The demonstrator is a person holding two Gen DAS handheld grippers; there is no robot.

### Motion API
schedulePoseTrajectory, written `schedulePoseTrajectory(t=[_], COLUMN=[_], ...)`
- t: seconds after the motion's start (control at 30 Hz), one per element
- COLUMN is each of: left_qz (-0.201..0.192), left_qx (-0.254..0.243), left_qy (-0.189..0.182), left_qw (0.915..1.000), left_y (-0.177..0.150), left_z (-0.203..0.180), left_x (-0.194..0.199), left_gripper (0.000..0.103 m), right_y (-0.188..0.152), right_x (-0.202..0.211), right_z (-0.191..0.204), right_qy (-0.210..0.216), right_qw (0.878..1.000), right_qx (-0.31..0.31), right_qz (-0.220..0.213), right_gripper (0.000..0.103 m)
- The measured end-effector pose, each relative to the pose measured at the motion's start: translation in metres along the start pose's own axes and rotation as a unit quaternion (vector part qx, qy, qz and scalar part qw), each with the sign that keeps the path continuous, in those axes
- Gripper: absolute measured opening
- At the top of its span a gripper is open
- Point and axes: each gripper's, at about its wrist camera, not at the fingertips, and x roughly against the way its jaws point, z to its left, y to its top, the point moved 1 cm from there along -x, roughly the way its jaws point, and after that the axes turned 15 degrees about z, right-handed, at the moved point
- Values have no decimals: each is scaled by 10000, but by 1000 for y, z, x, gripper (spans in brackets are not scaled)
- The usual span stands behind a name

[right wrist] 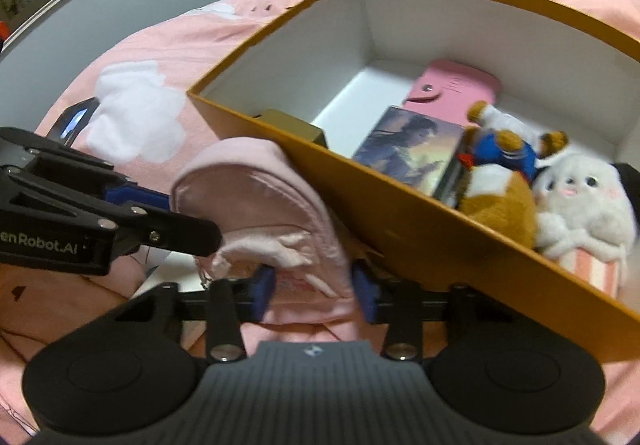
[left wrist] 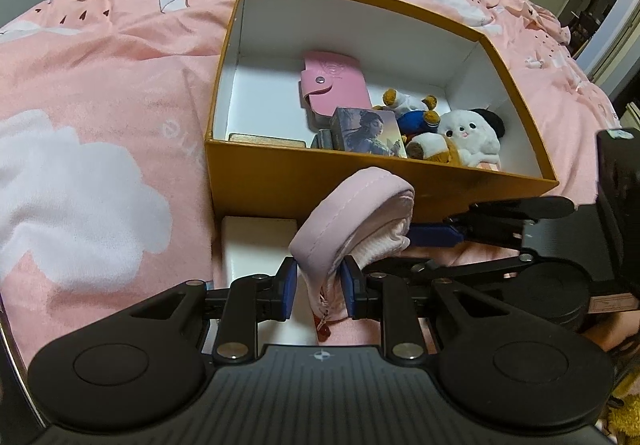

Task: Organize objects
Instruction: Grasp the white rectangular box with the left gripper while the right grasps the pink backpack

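Note:
A pale pink zip pouch is held up just in front of the near wall of an orange cardboard box with a white inside. My left gripper is shut on the pouch's zipper end, its blue pads squeezing the fabric. My right gripper has its pads pressed on the other end of the pouch. In the left wrist view the right gripper comes in from the right. In the right wrist view the left gripper comes in from the left.
The box lies on a bed with a pink cloud-print cover. Inside are a pink snap wallet, an illustrated card box, a white plush and a blue-and-brown plush. A white flat box lies below the pouch.

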Motion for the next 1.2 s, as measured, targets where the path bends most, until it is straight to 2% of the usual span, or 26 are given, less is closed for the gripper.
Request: schedulePoseTrajectory(t=[0.03, 0.13, 0.2, 0.3, 0.33, 0.4, 0.43, 0.53, 0.63, 0.73, 0.8, 0.83, 0.87, 0.97, 1.2], left_qz=[-7, -44, -44, 74, 125, 249, 325, 574, 757, 962, 1040, 1062, 1079, 1152, 1199], left_qx=[-5, -80, -150, -161, -199, -254, -254, -247, -263, -96, -25, -10, -5, 9, -5], left_qy=[-24, -15, -17, 7, 89, 262, 347, 604, 941, 1057, 1072, 1088, 1111, 1123, 1206], left_qw=[10000, 10000, 9999, 9998, 9997, 9990, 9985, 9962, 9923, 9897, 9888, 9884, 9879, 9870, 9854], left_y=[1, 3, 3, 5, 5, 6, 6, 7, 4, 5, 5, 6, 6, 7, 7], left_z=[1, 1, 1, 4, 3, 3, 3, 1, -2, 1, 2, 2, 2, 2, 3], left_x=[1, 7, 10, 11, 9, 4, 1, -12, -23, -33, -37, -39, -42, -49, -62], left_gripper=[27, 27, 39, 44, 47, 61, 62, 70, 74, 75, 76, 76, 76, 76, 77], right_y=[-2, -7, -14, -24, -29, -37, -42, -52, -59, -55, -48, -43, -38, -25, -20], right_x=[3, 15, 26, 39, 43, 49, 52, 56, 55, 55, 55, 55, 53, 42, 13], right_z=[-1, -4, -6, -12, -18, -27, -31, -39, -39, -34, -29, -28, -26, -22, -27], right_qy=[-33, 41, 141, 278, 413, 556, 570, 561, 316, 274, 223, 188, 145, 139, 238], right_qw=[9999, 9990, 9977, 9919, 9875, 9801, 9766, 9678, 9679, 9747, 9801, 9819, 9842, 9879, 9863], right_qx=[-105, -437, -647, -1173, -1441, -1812, -1974, -2336, -2348, -2096, -1876, -1798, -1691, -1460, -1467], right_qz=[12, 92, 148, 395, 487, 592, 640, 755, 842, 723, 605, 558, 498, 503, 712], right_gripper=[26, 16, 15, 14, 13, 13, 0, 0, 0, 11, 29, 45, 48, 48, 48])
